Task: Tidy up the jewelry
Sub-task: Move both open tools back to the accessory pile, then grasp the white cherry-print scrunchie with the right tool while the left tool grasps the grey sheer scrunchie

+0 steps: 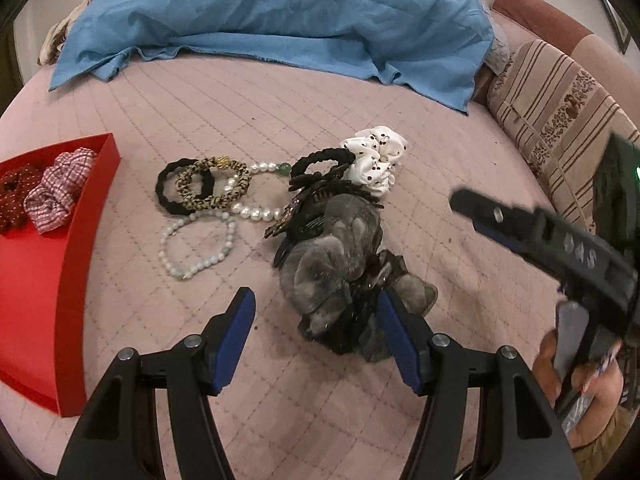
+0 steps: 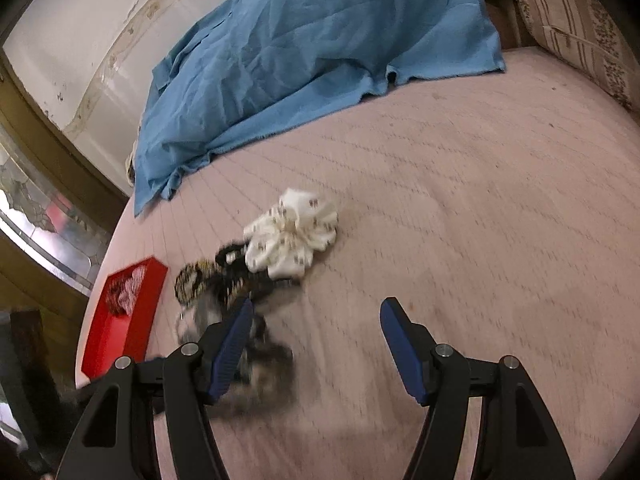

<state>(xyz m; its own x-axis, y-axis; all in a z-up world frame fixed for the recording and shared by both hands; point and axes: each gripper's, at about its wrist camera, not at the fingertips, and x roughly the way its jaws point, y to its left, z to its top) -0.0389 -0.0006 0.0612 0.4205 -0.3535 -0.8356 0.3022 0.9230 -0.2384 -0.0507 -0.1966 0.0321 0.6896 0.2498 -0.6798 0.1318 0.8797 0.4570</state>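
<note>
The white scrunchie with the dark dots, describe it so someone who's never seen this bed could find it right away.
Start at the big blue cloth at the far side of the pink quilted bed, then come toward the pile of hair ties and beads in the middle. The white scrunchie sits at that pile's far right end, touching a black braided hair tie. It is the only white, puffy fabric piece there, speckled with small dark dots.

Lighting even, soft, indoor; shadows faint. Left wrist view sharp around the red tray (image 1: 86, 216); the view's right side smeared. Right wrist view motion-blurred throughout. Fisheye bending, dark corners in both.
</note>
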